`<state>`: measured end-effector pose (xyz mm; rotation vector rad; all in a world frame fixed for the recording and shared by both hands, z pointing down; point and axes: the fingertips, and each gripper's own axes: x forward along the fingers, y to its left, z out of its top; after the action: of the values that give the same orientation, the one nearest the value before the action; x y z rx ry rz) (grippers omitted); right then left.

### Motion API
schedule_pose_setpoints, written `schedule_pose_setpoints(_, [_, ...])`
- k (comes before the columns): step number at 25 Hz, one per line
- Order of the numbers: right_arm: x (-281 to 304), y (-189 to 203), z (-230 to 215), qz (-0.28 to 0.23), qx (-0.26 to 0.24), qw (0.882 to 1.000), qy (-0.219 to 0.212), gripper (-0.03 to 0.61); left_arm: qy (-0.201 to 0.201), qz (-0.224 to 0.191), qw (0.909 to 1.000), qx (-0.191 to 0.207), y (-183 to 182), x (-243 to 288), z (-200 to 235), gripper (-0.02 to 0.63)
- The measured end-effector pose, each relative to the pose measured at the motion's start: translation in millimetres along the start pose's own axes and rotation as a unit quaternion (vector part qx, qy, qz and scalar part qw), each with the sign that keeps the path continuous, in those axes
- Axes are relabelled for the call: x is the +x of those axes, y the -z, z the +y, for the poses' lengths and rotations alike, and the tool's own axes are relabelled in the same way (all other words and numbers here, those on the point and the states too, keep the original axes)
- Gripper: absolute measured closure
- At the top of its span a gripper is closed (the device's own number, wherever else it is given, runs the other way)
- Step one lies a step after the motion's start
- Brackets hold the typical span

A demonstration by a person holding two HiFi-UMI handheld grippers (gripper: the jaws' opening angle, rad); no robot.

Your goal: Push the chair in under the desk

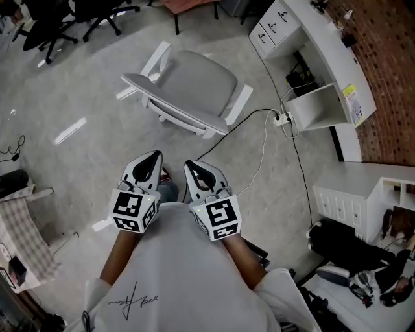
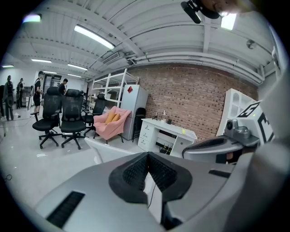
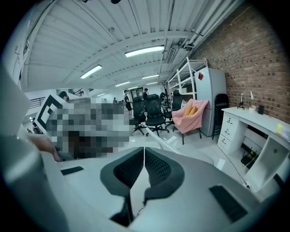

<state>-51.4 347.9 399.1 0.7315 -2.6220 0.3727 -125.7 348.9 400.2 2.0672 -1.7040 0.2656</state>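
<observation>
A white-framed chair (image 1: 194,87) with a grey seat stands on the floor, turned away from the white desk (image 1: 324,39) along the brick wall at the upper right. Both grippers are held close to the person's chest, well short of the chair. My left gripper (image 1: 154,157) is shut with nothing in it, and so is my right gripper (image 1: 192,166). In the left gripper view the closed gripper (image 2: 147,170) points past the chair's white back (image 2: 108,152) toward the desk (image 2: 170,131). The right gripper (image 3: 144,165) shows the chair (image 3: 170,146) just beyond its tips.
A power strip with cables (image 1: 282,118) lies on the floor between chair and desk. Black office chairs (image 1: 58,19) stand at the far left, a pink armchair (image 2: 113,122) beyond. A white drawer unit (image 1: 350,201) and dark bags (image 1: 350,253) sit at the right.
</observation>
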Motion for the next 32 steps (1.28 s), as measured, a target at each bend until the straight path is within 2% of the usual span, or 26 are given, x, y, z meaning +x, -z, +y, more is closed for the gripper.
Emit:
schedule_pose_setpoints(6, [24.0,-7.6,17.4,0.004,-0.007,1.000,0.023,0.551,0.019,-0.004,0.9998,0.008,-4.4,-6.9,32.2,0.611])
schedule_pose_setpoints(13, [34.9,-14.5,15.6,0.005,-0.007,0.999,0.053,0.551,0.033,0.000,0.9993,0.018,-3.9,-7.3,54.7,0.611])
schedule_pose_setpoints(22, [57.6,-29.5,9.7,-0.004,-0.004,0.999,0.052,0.551,0.045,0.008,0.9983,0.037,-13.6,8.3,66.9,0.611])
schedule_pose_setpoints(32, [78.5,-29.0,-18.2,0.006,0.023,0.998,0.055,0.551,0.053,0.039,0.9958,0.063,-20.8,43.6,78.2,0.610])
